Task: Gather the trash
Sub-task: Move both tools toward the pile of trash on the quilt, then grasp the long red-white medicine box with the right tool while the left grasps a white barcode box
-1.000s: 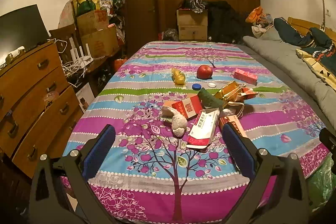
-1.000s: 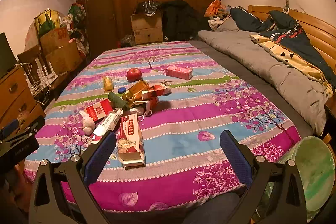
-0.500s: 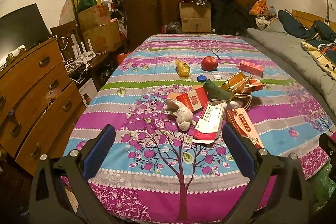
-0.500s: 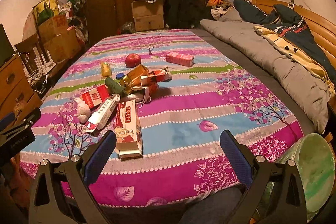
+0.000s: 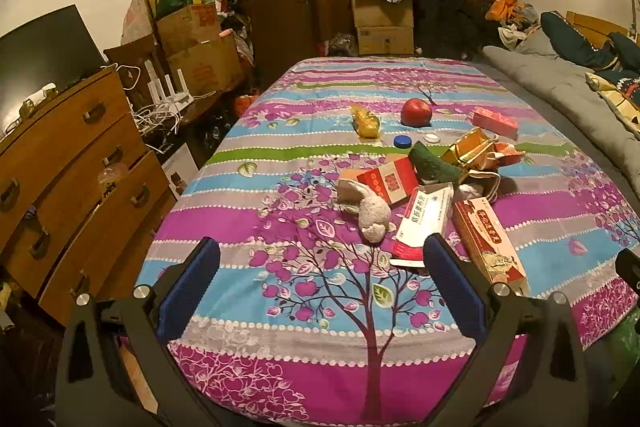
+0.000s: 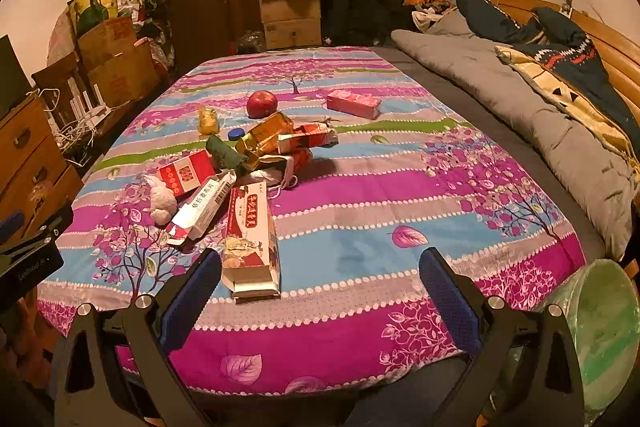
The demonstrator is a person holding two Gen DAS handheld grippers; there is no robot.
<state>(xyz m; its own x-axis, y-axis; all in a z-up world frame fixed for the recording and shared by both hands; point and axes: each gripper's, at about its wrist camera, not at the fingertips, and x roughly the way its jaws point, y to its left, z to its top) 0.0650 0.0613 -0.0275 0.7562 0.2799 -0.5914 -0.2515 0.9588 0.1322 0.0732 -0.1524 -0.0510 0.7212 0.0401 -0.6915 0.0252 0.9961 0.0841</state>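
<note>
Right wrist view: spread, empty jaws, long red carton (image 6: 251, 239) just ahead-left looks light and crushable, so I'd pinch its open end.

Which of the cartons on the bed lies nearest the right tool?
The long red-and-cream carton, its open end beside the tool's left finger; the other cartons lie farther up the bed.

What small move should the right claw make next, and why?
Probably ease the right claw forward and slightly left, over the long red-and-white carton. It is the nearest piece of trash, lying flat just ahead of the claw's left finger, and the claw is open and empty.
</note>
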